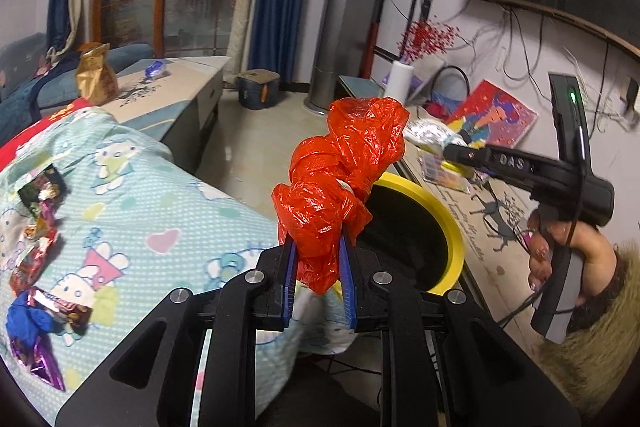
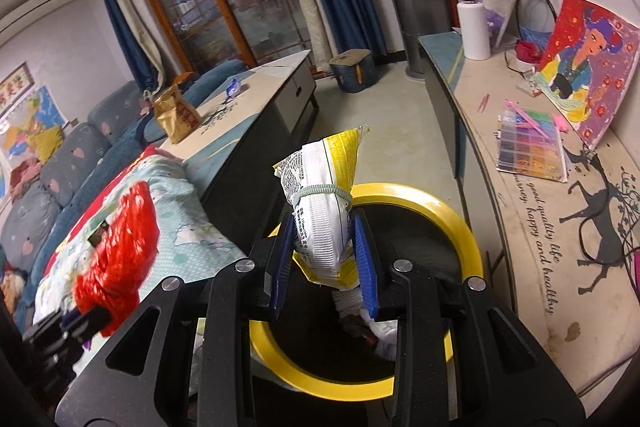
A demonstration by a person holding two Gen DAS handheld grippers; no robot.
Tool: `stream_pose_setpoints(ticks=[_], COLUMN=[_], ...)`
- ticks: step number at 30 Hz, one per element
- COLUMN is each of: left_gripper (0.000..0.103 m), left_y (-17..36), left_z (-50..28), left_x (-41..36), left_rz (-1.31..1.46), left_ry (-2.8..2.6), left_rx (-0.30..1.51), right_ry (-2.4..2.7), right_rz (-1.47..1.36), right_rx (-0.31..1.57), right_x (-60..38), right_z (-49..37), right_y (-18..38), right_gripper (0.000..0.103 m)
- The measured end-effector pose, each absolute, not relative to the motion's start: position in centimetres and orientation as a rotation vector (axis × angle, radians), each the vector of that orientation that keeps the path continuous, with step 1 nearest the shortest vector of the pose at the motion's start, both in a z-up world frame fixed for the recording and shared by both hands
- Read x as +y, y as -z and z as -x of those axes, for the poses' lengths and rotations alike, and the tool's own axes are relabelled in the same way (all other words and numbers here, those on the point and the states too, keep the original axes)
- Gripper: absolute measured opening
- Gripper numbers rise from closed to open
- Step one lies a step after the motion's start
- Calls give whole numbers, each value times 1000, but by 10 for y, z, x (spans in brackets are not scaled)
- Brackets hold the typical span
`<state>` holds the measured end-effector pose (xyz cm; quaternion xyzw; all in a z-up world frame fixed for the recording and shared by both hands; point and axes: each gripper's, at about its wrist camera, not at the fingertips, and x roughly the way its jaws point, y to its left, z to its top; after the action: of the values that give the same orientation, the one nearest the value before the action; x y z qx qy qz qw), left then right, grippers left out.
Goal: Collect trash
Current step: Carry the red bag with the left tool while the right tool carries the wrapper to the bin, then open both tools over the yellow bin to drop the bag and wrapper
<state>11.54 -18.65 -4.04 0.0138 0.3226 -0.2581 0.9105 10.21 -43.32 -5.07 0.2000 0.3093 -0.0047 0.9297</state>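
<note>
1. Left wrist view: the left claw (image 1: pixel 319 263) is seen closed on a crumpled red plastic bag (image 1: pixel 340 183), which is pinched between the blue pads (image 1: pixel 289 279) and stands up from them.
2. Behind the bag, at about 3 o'clock from the claw, a black bin with a yellow rim (image 1: pixel 448 215) is seen, its mouth partly hidden by the bag.
3. At 9 o'clock, a bed cover with cartoon prints (image 1: pixel 140 195) is spread, and several snack wrappers (image 1: pixel 40 227) are scattered on it near the left edge.
4. At 2 o'clock, the right claw (image 1: pixel 450 151) is held by a hand (image 1: pixel 560 247), and a white and yellow packet (image 1: pixel 430 135) is gripped at its tip.
5. At 11 o'clock, a gold paper bag (image 1: pixel 96 75) is set on a low counter (image 1: pixel 180 83).
6. Right wrist view: the right claw (image 2: pixel 324 259) is closed on the white and yellow snack packet (image 2: pixel 320 203), which is bound at its middle by a rubber band (image 2: pixel 320 193).
7. The packet is held directly above the yellow-rimmed bin (image 2: pixel 460 227), inside which some white rubbish (image 2: pixel 380 335) is visible.
8. At 9 o'clock, the red bag (image 2: pixel 120 247) is seen blurred over the bed cover (image 2: pixel 192 227).
9. At 2 o'clock, a bead box (image 2: pixel 530 147) and a painting (image 2: pixel 588 67) are placed on the long counter (image 2: pixel 532 267), with a paper roll (image 2: pixel 474 31) farther back.
</note>
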Motion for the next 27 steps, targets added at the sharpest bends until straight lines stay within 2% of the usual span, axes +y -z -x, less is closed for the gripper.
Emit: stream_pose_setpoints(ticks=[25, 27], left_gripper=[18, 20], left_y=[92, 94], left_z=[-141, -146], left_x=[-259, -264], left_rz=[-170, -175], left_ry=[621, 621], left_rx=[797, 802], right_ry=[58, 46], right_rz=[-450, -450], right_rx=[660, 663], right_x=[-461, -461], right_z=[-104, -105], right_y=[65, 64], right_gripper=[23, 26])
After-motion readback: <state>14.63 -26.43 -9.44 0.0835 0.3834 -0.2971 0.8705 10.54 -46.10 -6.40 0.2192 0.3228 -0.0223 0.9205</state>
